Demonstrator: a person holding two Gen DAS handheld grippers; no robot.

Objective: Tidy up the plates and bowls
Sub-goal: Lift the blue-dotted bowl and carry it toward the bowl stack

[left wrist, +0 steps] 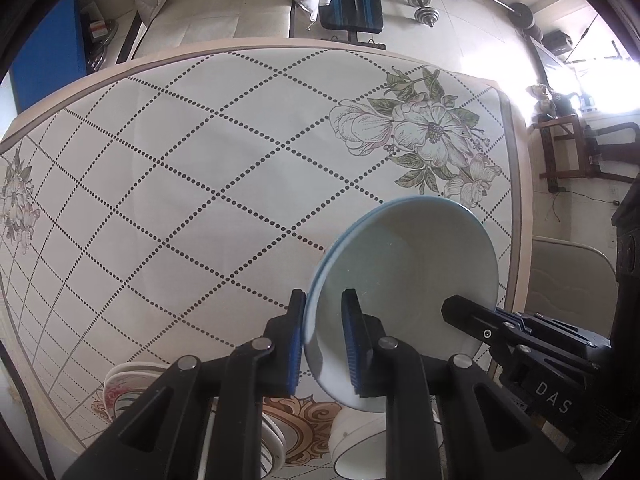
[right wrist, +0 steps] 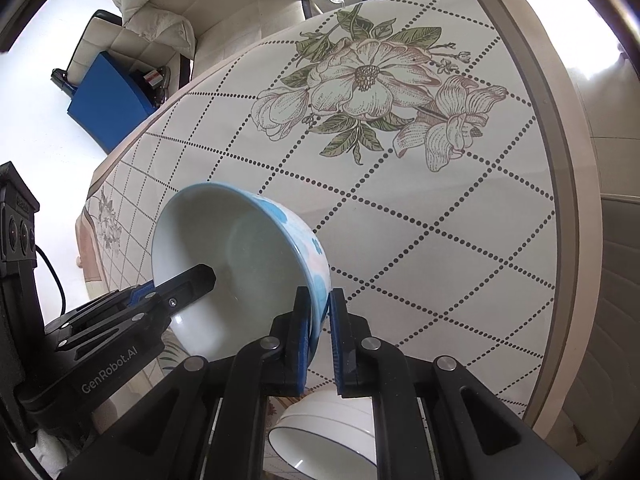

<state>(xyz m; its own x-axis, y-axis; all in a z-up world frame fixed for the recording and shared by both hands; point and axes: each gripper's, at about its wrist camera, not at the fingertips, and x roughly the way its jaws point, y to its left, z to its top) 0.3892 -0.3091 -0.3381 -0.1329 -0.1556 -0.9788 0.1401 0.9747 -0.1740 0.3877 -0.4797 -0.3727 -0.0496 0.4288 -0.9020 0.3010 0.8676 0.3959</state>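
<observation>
My left tongs [left wrist: 322, 344] carry the lettering "GenRobot.AI" along their body, readable from the right wrist camera, and my right tongs [right wrist: 320, 338] show "DAS" on their housing in the left wrist view. Starting at the left, the left tongs pinch the near-left rim of the blue-and-white bowl [right wrist: 240, 256], one blue pad outside the wall and one inside. The bowl hangs above the worktop [left wrist: 168, 184], tipped steeply on its side, so its mouth faces towards my left and its base points right and away. On the opposite, right side of the rim my right tongs pinch the wall too, one finger reaching into the cavity and the other against the patterned outside. So the bowl sits between both tongs, held at two edges. Below them, at the near edge of the worktop, lie a stack of plates [left wrist: 128, 384] on the left and a white bowl [right wrist: 320, 436] with a dark rim line further right
</observation>
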